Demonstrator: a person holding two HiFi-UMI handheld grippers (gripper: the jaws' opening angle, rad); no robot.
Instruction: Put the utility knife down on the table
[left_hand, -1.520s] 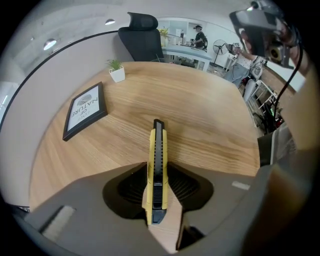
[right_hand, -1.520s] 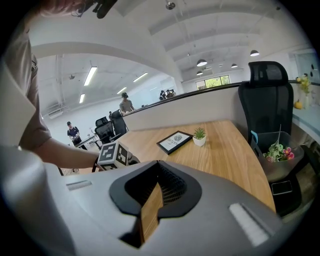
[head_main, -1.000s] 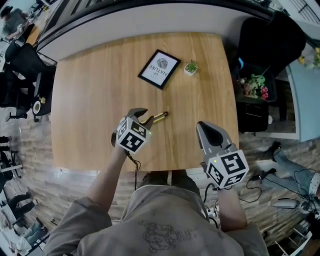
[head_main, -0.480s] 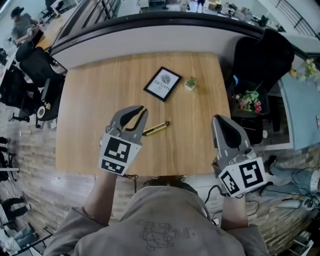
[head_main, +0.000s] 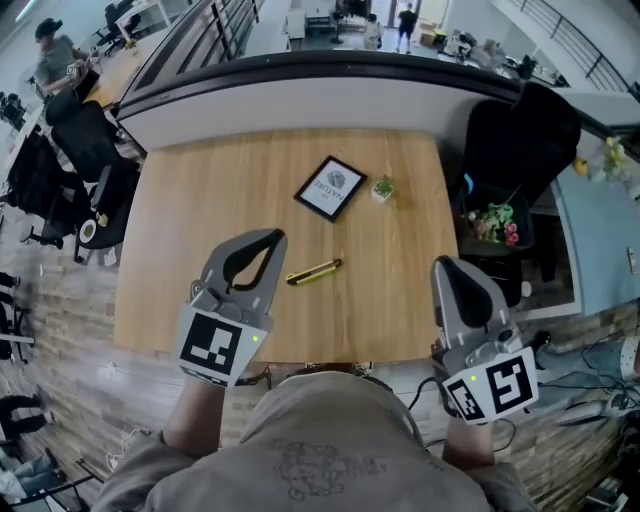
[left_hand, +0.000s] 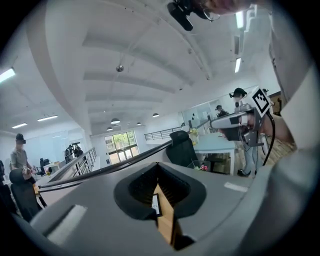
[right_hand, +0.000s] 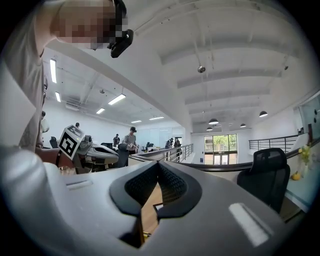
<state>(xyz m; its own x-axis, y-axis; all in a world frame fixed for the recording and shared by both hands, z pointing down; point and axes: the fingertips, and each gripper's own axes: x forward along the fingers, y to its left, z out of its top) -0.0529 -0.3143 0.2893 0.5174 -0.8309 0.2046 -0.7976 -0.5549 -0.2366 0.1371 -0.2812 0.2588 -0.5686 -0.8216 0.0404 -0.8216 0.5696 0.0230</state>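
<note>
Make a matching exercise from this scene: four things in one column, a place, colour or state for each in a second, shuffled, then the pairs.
1 utility knife
2 framed picture
3 small plant
4 left gripper

A green, just right of the picture
B shut, holding nothing
C yellow, lying flat on the table
D black-edged, beyond the knife

Pairs: 1-C, 2-D, 3-A, 4-B

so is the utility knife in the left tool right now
No, the utility knife lies on the table, and the left tool has its jaws shut on nothing.
</note>
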